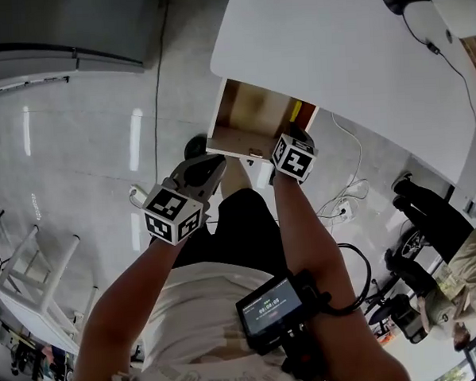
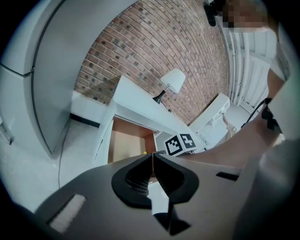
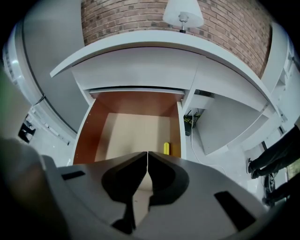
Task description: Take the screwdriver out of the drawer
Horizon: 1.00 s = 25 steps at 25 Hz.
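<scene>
Screwdriver (image 3: 166, 148) in open drawer (image 3: 87, 136), mostly hidden behind closed right gripper (image 3: 147, 153)

Brick wall (image 3: 117, 18), white desk (image 1: 334, 53), lamp (image 3: 183, 11)

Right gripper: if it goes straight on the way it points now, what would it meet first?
Probably the open drawer's bare floor, just left of the yellow screwdriver; the right gripper, jaws shut, aims there. Depth is unclear.
</scene>
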### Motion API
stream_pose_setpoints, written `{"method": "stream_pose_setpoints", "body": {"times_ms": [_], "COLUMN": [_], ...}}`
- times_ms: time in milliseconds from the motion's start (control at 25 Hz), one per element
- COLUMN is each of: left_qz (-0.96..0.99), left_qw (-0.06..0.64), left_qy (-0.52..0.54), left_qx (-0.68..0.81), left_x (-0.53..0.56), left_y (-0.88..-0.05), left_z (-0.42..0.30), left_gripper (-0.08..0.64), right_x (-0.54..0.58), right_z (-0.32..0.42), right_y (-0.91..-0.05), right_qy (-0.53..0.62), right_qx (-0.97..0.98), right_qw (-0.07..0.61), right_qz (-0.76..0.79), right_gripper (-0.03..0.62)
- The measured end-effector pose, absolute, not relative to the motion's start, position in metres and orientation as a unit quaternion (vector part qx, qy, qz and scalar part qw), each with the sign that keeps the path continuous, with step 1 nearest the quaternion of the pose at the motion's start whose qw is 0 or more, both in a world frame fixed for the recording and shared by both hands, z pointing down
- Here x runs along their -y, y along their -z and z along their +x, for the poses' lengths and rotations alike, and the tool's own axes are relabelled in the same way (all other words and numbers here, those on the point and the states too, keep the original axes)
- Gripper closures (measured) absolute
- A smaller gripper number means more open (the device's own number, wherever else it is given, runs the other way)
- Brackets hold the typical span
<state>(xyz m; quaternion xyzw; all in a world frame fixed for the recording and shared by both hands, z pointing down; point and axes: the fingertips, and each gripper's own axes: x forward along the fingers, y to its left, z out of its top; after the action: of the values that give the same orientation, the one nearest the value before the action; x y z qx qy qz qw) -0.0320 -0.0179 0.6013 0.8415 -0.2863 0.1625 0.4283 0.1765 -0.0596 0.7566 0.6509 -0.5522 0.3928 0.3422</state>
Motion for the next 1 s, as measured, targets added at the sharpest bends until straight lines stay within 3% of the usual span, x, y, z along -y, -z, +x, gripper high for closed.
{"method": "stream_pose_setpoints", "body": {"times_ms": [520, 1000], "left_qz": [0.835, 0.834], "left_qw": [0.452, 0.46], "left_qy": [-0.154, -0.163], "left_qx": [0.272, 0.258], "left_x": [0.008, -0.003], "left_y": [-0.627, -0.647], "left_z": [-0.047, -0.063], "left_gripper": [0.546, 0.546], "right_x": [0.081, 0.083], "right_z": [0.192, 0.217], "right_y": [-0.802, -0.847], "right_qy": [-0.365, -0.372], "right_qx": [0.497, 0.438], "right_qw": [0.417, 0.429], "right_qz": [0.668, 0.697], "right_gripper": [0.583, 0.581]}}
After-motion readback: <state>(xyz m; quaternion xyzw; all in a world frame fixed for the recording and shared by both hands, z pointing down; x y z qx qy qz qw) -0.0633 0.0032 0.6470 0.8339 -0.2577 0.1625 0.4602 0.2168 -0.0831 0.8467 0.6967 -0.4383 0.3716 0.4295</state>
